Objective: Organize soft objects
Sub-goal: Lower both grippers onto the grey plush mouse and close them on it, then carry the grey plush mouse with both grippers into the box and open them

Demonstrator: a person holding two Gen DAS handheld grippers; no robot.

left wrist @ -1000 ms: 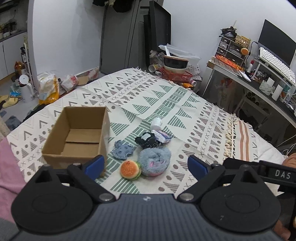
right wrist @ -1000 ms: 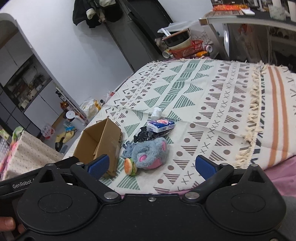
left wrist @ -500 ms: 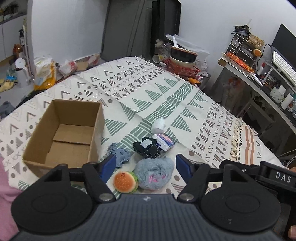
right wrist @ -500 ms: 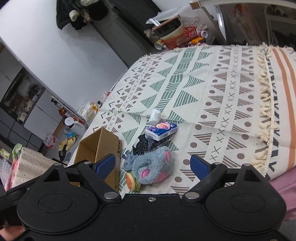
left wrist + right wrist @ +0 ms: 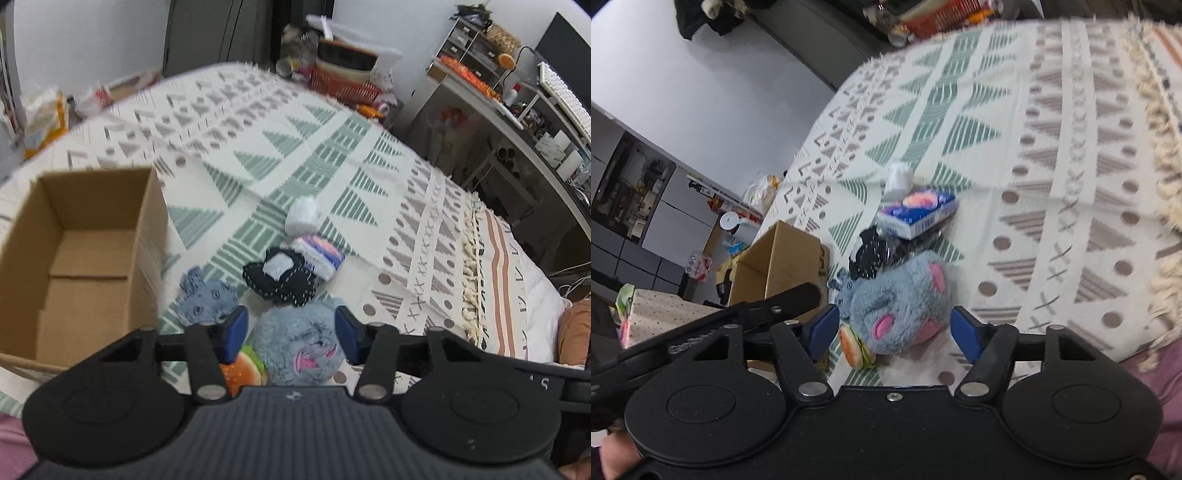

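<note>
A fluffy blue-grey plush (image 5: 299, 343) (image 5: 901, 295) with pink patches lies on the patterned bedspread. Beside it sit a small burger toy (image 5: 242, 369) (image 5: 855, 349), a blue fabric piece (image 5: 207, 297), a black stitched pouch (image 5: 280, 277) (image 5: 868, 254), a tissue pack (image 5: 319, 253) (image 5: 918, 212) and a white roll (image 5: 303, 219) (image 5: 899, 177). My left gripper (image 5: 291, 330) is open, its blue pads flanking the plush just above it. My right gripper (image 5: 895, 328) is open too, its pads on either side of the same plush. An open cardboard box (image 5: 79, 254) (image 5: 781, 264) stands left of the pile.
The bedspread (image 5: 332, 147) has a tasselled edge (image 5: 471, 273) to the right. A desk (image 5: 517, 122) with clutter lies beyond the bed on the right; a red basket (image 5: 343, 86) and bags sit on the floor behind.
Both grippers have moved down and forward toward the pile, and their fingers have narrowed around the blue-grey plush. The objects on the bed have not moved.
</note>
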